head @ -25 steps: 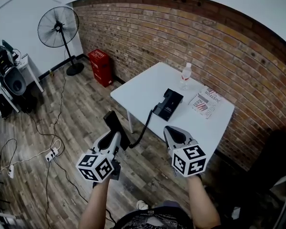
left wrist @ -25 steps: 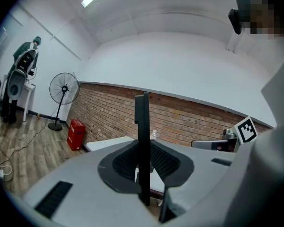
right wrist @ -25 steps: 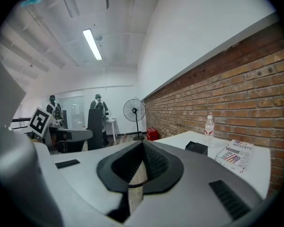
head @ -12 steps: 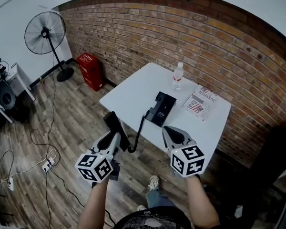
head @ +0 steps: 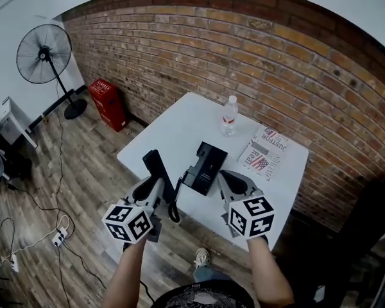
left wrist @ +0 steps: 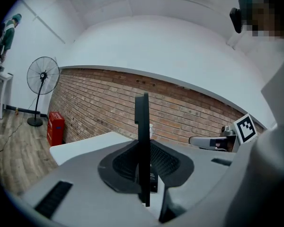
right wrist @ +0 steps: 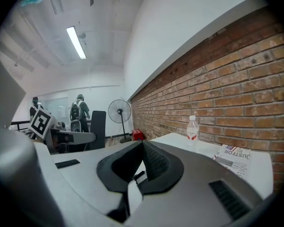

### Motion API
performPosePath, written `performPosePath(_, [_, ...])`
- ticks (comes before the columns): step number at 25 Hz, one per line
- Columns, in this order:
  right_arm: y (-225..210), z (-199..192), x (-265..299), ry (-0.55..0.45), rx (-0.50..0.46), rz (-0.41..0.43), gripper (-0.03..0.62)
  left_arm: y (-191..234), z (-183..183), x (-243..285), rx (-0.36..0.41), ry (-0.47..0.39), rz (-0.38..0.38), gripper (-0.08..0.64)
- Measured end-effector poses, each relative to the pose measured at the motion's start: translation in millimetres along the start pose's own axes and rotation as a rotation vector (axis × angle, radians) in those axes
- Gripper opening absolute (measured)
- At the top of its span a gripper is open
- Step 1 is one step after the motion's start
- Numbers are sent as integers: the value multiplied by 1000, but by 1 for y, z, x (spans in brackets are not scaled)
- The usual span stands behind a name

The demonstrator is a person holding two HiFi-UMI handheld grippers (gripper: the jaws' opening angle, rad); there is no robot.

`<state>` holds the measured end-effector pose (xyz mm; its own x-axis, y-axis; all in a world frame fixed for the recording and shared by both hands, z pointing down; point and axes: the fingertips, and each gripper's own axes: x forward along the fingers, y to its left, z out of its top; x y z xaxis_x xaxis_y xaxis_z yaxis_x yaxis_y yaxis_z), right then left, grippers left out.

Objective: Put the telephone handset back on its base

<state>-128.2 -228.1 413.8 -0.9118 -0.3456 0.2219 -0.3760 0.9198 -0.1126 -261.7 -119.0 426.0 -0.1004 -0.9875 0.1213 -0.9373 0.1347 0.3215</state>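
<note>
The black telephone base (head: 205, 167) lies on the white table (head: 173, 124), near its front edge. My left gripper (head: 153, 186) is shut on the black handset (head: 156, 169), which stands up out of the jaws just left of the base. A dark cord (head: 174, 204) loops from the handset down and back to the base. In the left gripper view the handset (left wrist: 142, 141) shows edge-on, clamped between the jaws. My right gripper (head: 231, 177) hovers right of the base, shut and holding nothing. A corner of the base (right wrist: 137, 176) peeks under its jaws.
A clear water bottle (head: 228, 115) stands behind the base, and a newspaper (head: 264, 154) lies to its right. A brick wall runs behind the table. A standing fan (head: 43, 47) and a red crate (head: 108, 101) are at the left, with cables on the wooden floor.
The table has come closer: both grippers, earlier over the floor, now reach its front edge. The handset is now right beside the base. Both grips are unchanged.
</note>
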Motion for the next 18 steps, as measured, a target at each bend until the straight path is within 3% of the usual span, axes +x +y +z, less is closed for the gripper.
performPosePath(14, [-72, 21, 60, 3, 27, 3, 2, 6, 9, 98, 36, 87, -59, 74])
performPosePath(18, [-76, 19, 70, 8, 39, 13, 2, 7, 4, 108, 6, 113, -107, 74])
